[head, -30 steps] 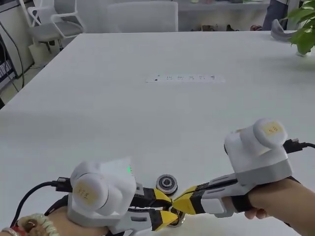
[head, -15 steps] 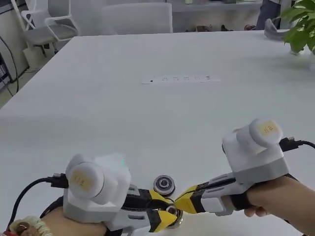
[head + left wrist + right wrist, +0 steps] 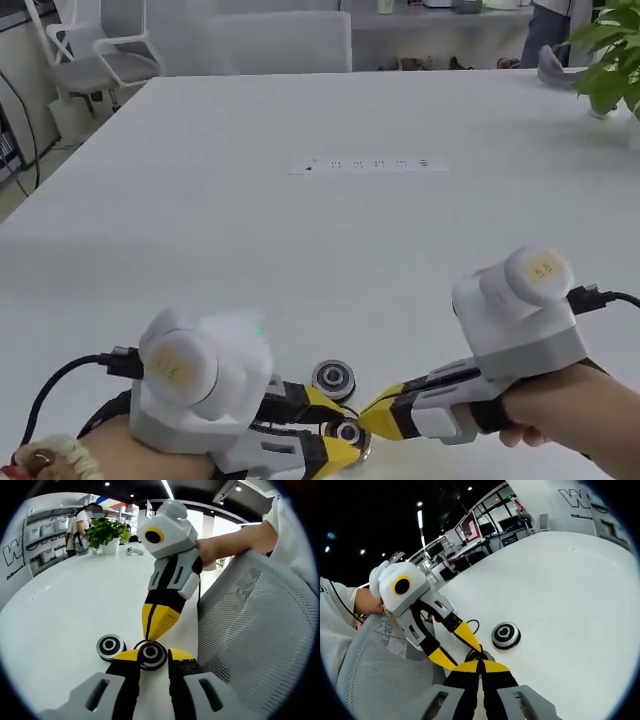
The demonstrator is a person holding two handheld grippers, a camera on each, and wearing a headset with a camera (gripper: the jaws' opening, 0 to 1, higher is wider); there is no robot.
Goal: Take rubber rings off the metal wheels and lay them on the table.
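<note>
Metal wheel in hand: a small round silver metal wheel (image 3: 347, 432) sits low over the near edge of the white tabletop (image 3: 300, 250). The black rubber ring (image 3: 162, 655) is seated on its rim.
Left hand-held gripper (image 3: 152, 659): its yellow-tipped jaws are closed onto the wheel from both sides and hold it with its face toward this gripper's camera.
Right hand-held gripper (image 3: 480, 666): its jaws are pressed together tip to tip, and the point is set against the wheel's rim. I cannot tell whether any rubber is pinched between them.
Second round metal wheel (image 3: 333, 378): it lies flat on the tabletop just beside the held one, untouched, with its ring on.
Just changed: very little over the last second. The left hand-held gripper has kept its clamp, and the wheel's face now shows more plainly in the head view. The right tips have drawn in from near the wheel to its edge. The spare wheel has not moved; the small shift of the scene is the head's.
What it means: no ring is off and none lies on the tabletop, so the task is barely begun. This looks like the start of the first peel, with the right tips seeking a hold on the rubber.
Next move calls for: a firm bite on the ring's lip, then a pull away from the rim while the left clamp holds. Tips this narrow may slip off the taut rubber.
</note>
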